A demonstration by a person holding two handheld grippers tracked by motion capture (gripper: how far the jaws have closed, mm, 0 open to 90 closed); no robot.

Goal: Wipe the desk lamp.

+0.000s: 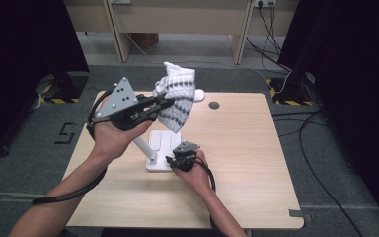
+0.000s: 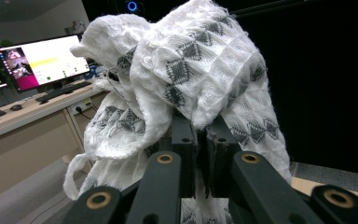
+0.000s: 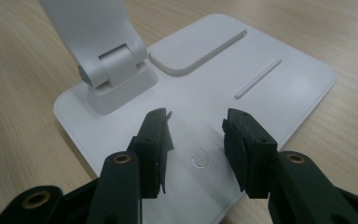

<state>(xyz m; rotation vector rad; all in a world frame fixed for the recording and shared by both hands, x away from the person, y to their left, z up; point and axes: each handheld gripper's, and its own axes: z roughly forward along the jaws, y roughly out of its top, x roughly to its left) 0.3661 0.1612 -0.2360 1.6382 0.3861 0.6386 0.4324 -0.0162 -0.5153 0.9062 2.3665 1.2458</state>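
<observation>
high view: the left tool point(image 1: 164, 103) is raised above the surface point(image 1: 237, 148), its jaws clamped on a white knitted cloth with grey pattern point(image 1: 177, 96). the cloth bunches up above the jaw tips and hangs down past them, clear of the surface. below and to the right of that tool, the right tool point(image 1: 171, 160) sits low at the near edge of a white lamp base point(image 1: 159, 143), whose slanted arm point(image 1: 144, 147) rises toward the left tool.

left gripper view: the left tool point(image 2: 200, 140) has its jaws pressed together on a fold of the cloth point(image 2: 186, 70), which heaps over the jaw tips and drapes down on both sides of them. a lit monitor point(image 2: 44, 63) stands on a desk far off to the left.

right gripper view: the right tool point(image 3: 196, 135) stands partly open with nothing between its jaws. it hovers just over the lamp base point(image 3: 279, 88), a power symbol point(image 3: 200, 159) on the base lying in the gap between them. the arm's hinge point(image 3: 114, 70) stands ahead and to the left of the jaws.
</observation>
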